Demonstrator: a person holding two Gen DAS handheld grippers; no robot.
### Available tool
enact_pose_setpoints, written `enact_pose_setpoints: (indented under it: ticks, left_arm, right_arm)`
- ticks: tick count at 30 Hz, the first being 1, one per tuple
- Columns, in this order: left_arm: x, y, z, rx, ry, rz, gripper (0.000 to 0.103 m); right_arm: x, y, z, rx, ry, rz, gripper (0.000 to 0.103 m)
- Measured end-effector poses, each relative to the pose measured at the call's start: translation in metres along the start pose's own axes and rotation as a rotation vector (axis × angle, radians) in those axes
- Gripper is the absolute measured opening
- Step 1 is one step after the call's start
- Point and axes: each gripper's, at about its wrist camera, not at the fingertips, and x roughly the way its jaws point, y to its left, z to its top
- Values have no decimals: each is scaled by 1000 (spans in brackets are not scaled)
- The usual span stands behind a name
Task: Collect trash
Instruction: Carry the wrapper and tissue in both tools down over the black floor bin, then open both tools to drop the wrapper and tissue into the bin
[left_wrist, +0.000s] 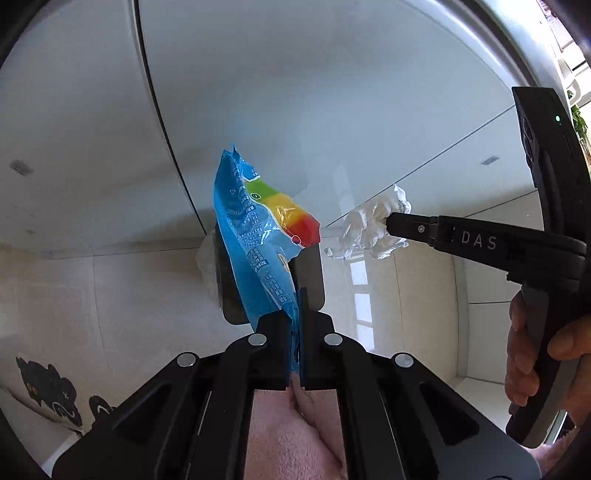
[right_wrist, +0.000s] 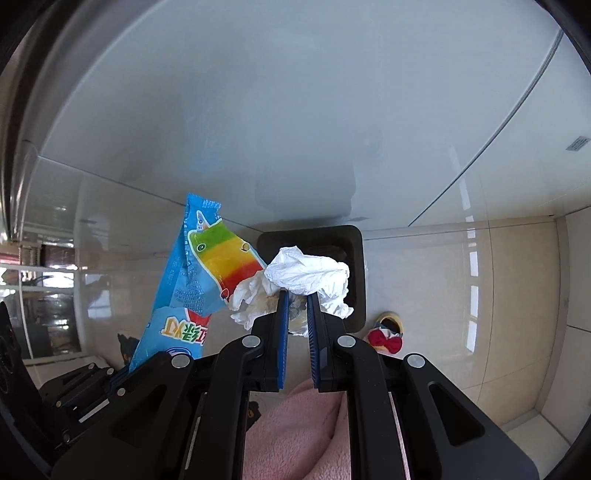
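Both grippers, each loaded, poised over the black bin (right_wrist: 354, 258) on the tiled floor (right_wrist: 461, 295). The bin is the largest target here, standing against the white cabinet front (right_wrist: 295, 110); I judge the step in hand to be the drop. To do it well, I bring both loads squarely over the bin's mouth before parting either pair of jaws, since light items can drift past the rim. The blue ice-pop wrapper (left_wrist: 258, 236) is long and stands well above the left gripper (left_wrist: 293, 306), which is clamped fully on its lower end; I would lower it so its free end is inside the rim first. The crumpled white tissue (right_wrist: 306, 273) is pinched in the narrowly closed right gripper (right_wrist: 297, 295) and should fall cleanly.

The right wrist view shows the bin's rim and dark mouth, and a red-and-yellow object (right_wrist: 386, 332) on the floor beside it. The left wrist view hides most of the bin behind the wrapper, yet shows the right gripper side-on and the hand (left_wrist: 532, 354) holding it.
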Motion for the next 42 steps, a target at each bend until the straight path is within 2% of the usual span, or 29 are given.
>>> enact_pose_setpoints:
  ticks: [5,8,12,14,20,21,22,24,25,27,29,30,31,33,34,36,42]
  left_arm:
    - [48,12,4,-51,15,-34,1]
    - [77,14,10,-64,26,-49,1]
    - [106,11,11,-50,51,-33,1]
    - [112,15,2,-44,63,-31,1]
    - [113,13,5,-40,72,-33,4]
    - [114,12,9,-49,72,-35,9]
    - [113,12,13,-55,70,-39,12]
    - [110,7,17,-60,59,-35,23]
    - [108,6,18,-63,56,-39,26]
    - [94,13,16,-70,49,-39,41]
    - [88,11,17,-72,33,-31,50]
    - [82,11,17,-74,23,-27,58]
    - [74,11,18,-79,12,-25,62]
    - [55,9,20,-93,-13,-29,77]
    - [44,7,23,-94,-28,-27,81]
    - [22,4,26,-90,-52,-27,90]
    - [-42,-10,32,-56,-125,-32,95]
  right_arm:
    - [55,-22,1,98,86,66,11]
    - [81,-31,4,134,98,70,11]
    - [104,-45,8,192,101,85,12]
    - [112,-49,10,204,104,84,14]
    - [127,-55,13,221,117,95,16]
    - [128,-55,14,227,129,104,23]
    - [130,-56,14,240,141,122,40]
    - [130,-58,15,271,128,143,56]
    - [129,-58,16,271,116,142,56]
    - [129,-58,18,269,115,142,57]
    - [125,-58,19,274,111,140,66]
    - [123,-57,20,272,102,134,76]
    - [117,-57,21,268,90,122,85]
    - [101,-54,23,254,59,91,92]
    - [91,-52,24,245,44,77,97]
    - [68,-47,27,224,18,45,100]
    - [-11,-28,32,144,-46,9,100]
